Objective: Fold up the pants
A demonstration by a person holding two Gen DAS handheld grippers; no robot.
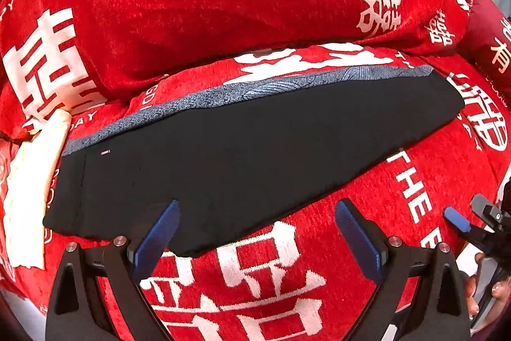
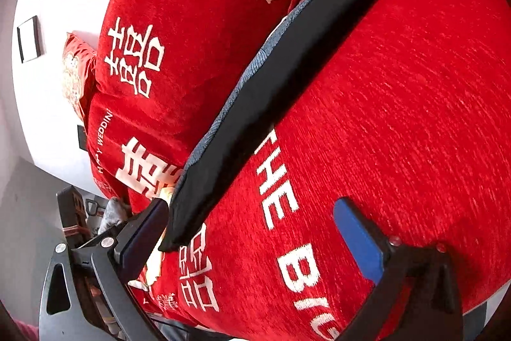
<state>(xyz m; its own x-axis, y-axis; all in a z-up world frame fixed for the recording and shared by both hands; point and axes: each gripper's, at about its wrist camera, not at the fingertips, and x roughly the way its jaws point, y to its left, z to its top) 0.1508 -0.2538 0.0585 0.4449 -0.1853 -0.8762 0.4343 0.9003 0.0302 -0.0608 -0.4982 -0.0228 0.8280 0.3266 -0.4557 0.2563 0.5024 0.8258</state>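
Black pants (image 1: 249, 146) lie flat on a red sofa seat, folded lengthwise, with a grey-blue patterned layer (image 1: 242, 90) showing along their far edge. My left gripper (image 1: 257, 211) is open and empty, just above the pants' near edge. My right gripper (image 2: 252, 213) is open and empty, at one end of the pants (image 2: 281, 79); its left finger (image 2: 150, 226) is close to the pants' tip. The right gripper's blue pad (image 1: 456, 218) also shows at the right of the left wrist view.
The sofa cover (image 1: 319, 261) is red with white lettering. Big red back cushions (image 1: 223, 5) stand behind the pants. A cream cloth (image 1: 35, 181) lies at the left end. A white wall with framed pictures (image 2: 30, 37) is beyond the sofa.
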